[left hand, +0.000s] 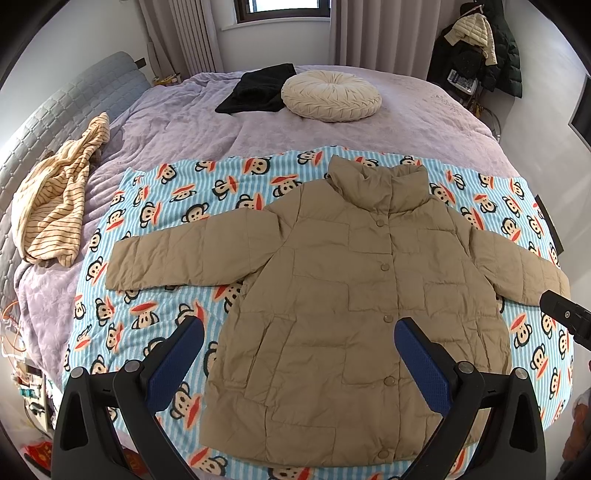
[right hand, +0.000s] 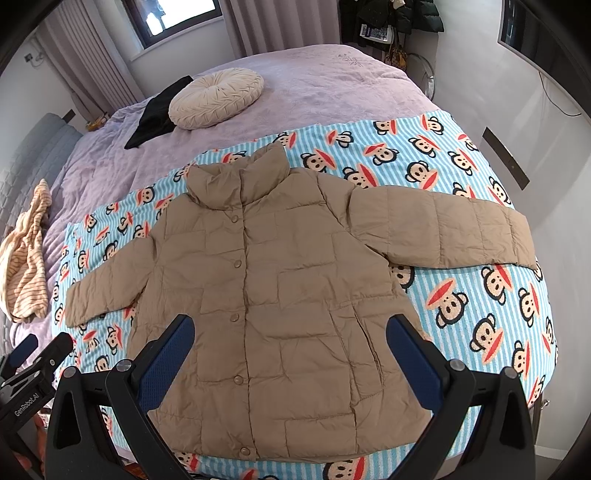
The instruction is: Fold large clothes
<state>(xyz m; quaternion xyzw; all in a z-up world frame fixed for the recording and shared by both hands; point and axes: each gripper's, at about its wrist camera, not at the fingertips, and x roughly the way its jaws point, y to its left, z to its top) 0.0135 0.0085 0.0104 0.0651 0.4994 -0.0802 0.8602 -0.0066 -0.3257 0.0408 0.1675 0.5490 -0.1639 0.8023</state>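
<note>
Bed (left hand: 424, 122): jacket (left hand: 332, 295) flat, sleeves spread; both claws wide apart, empty.

Bed (left hand: 406, 122): lilac cover, grey headboard (left hand: 55, 110) at left
Window (left hand: 284, 7): daylight, grey curtains (left hand: 369, 33)
Walls: white
Corner: coat rack (left hand: 491, 48)

My left gripper (left hand: 299, 332) and right gripper (right hand: 290, 330) match: black angular plastic arms, round silver pivot screws, blue textured pads (left hand: 423, 363). White "GenRobot.AI" lettering at 8 o'clock, right view.
</note>
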